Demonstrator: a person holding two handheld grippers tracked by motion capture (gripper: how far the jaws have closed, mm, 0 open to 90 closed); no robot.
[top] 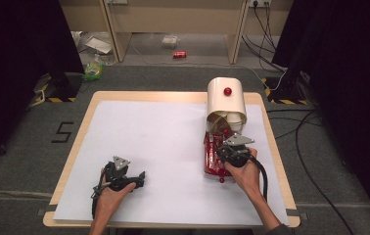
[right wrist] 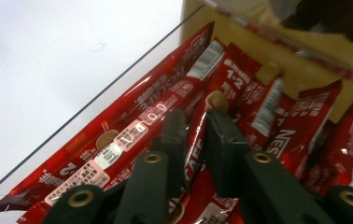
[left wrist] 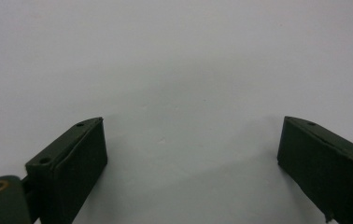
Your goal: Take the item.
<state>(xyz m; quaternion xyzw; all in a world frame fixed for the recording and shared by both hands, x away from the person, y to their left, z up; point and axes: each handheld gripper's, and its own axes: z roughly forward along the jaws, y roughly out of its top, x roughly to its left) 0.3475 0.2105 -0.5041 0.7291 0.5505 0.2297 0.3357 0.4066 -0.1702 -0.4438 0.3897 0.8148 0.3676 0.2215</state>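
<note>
Pinching a red Nescafé coffee sachet (right wrist: 198, 140) between its two black jaws, the right claw (right wrist: 197, 122) reaches into a clear plastic tray (right wrist: 86, 109) packed with more of the same red sachets, the jaws drawn close with only the thin packet between them. In the high view the right claw (top: 230, 147) sits at about 4 o'clock on the surface (top: 149, 142), over the red sachets (top: 212, 156), with the person's right hand (top: 244, 169) wrapped around its body. Just beyond it, toward 2 o'clock, a cream dispenser with a rounded top (top: 226, 100) and a red knob (top: 227, 91) tips its open mouth down toward the sachets. The left claw (top: 141, 175) rests at about 7 o'clock, well apart from the tray, held in the left hand (top: 112, 191). In the left gripper view its jaws stand wide apart over bare white surface, the left claw (left wrist: 191, 140) holding nothing. A red can (top: 179, 54) lies on the floor beyond the surface.
</note>
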